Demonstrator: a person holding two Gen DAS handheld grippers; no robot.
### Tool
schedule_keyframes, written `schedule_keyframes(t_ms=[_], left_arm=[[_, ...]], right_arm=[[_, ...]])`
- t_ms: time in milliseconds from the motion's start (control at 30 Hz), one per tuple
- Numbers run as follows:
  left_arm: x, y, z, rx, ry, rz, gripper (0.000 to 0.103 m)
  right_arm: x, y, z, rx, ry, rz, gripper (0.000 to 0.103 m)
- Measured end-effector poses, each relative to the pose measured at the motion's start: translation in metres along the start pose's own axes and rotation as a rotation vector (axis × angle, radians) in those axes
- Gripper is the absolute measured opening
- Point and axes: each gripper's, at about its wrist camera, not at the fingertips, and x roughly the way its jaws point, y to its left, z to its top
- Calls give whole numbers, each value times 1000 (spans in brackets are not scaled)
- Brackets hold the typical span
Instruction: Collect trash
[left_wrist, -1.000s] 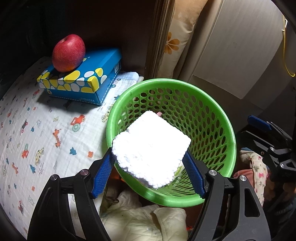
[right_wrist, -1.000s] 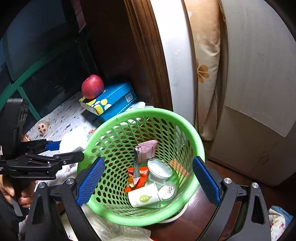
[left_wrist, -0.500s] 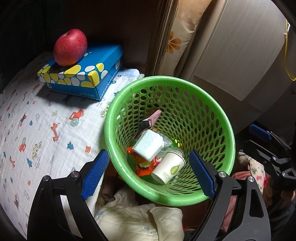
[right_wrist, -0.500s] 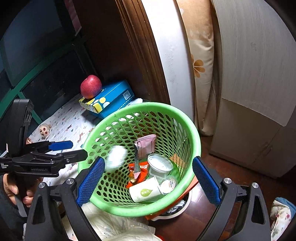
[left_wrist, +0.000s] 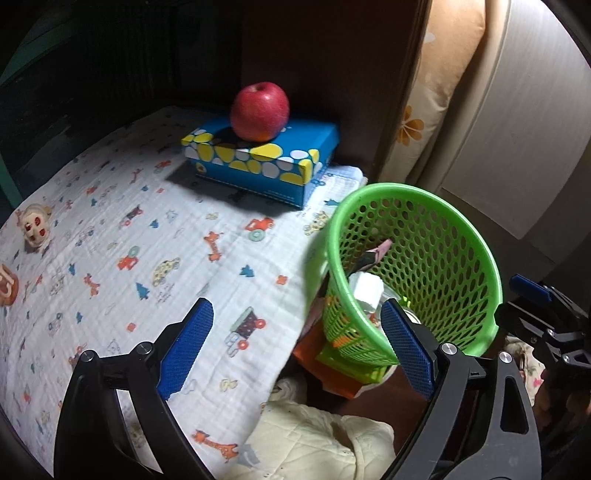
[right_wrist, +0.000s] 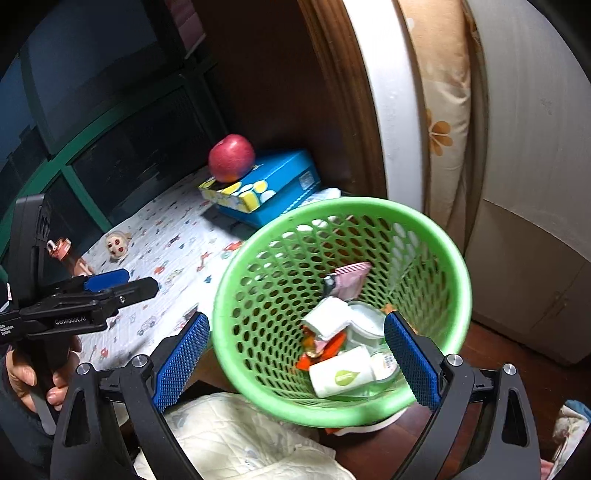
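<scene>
Left wrist view: left gripper (left_wrist: 295, 349) jaws spread wide, nothing between pads, hovering over cartoon-print blanket (left_wrist: 147, 258) just beside green mesh basket (left_wrist: 417, 273). White foam block (left_wrist: 365, 290) down inside basket on top of other trash, pink wrapper (left_wrist: 376, 251) leaning above it. Red apple (left_wrist: 259, 111) sitting on blue tissue box (left_wrist: 266, 162), well apart from basket. Small doll head (left_wrist: 35, 227) at far left edge of blanket. Right gripper's blue tip (left_wrist: 528, 290) poking in at far right.

Risk, judged: basket looks perched on an orange block (left_wrist: 325, 369) at blanket edge, so a bump from either pad near the rim could tip it and spill contents. Apple round and unsecured, could roll off box if blanket gets dragged. Also risk of grabbing toy or apple as trash.

Right wrist view: right gripper (right_wrist: 297, 360) jaws also spread, empty, framing basket (right_wrist: 424, 229) from the front. Shown here, not in left view: basket floor in full, with paper cup (right_wrist: 341, 376) lying on its side, clear lidded tubs (right_wrist: 369, 325), orange wrapper (right_wrist: 332, 345), foam block (right_wrist: 327, 317) resting among them. Also visible only here: left gripper (right_wrist: 122, 282) from the side with the holding hand (right_wrist: 29, 373), and a small figurine (right_wrist: 61, 249) near the doll head (right_wrist: 117, 244). Left view alone shows the orange support under basket clearly.
</scene>
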Motion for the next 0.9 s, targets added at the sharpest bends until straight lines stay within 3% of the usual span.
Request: schedule_keyframes(t_ms=[467, 733, 900], left_arm=[[-54, 77, -35, -194, -96, 206, 94], [-86, 102, -53, -239, -168, 338, 97], [-100, 116, -65, -287, -196, 384, 97]], right_arm=[[16, 81, 6, -127, 21, 60, 93], [14, 115, 4, -165, 1, 65, 93], [15, 132, 3, -199, -13, 52, 94]])
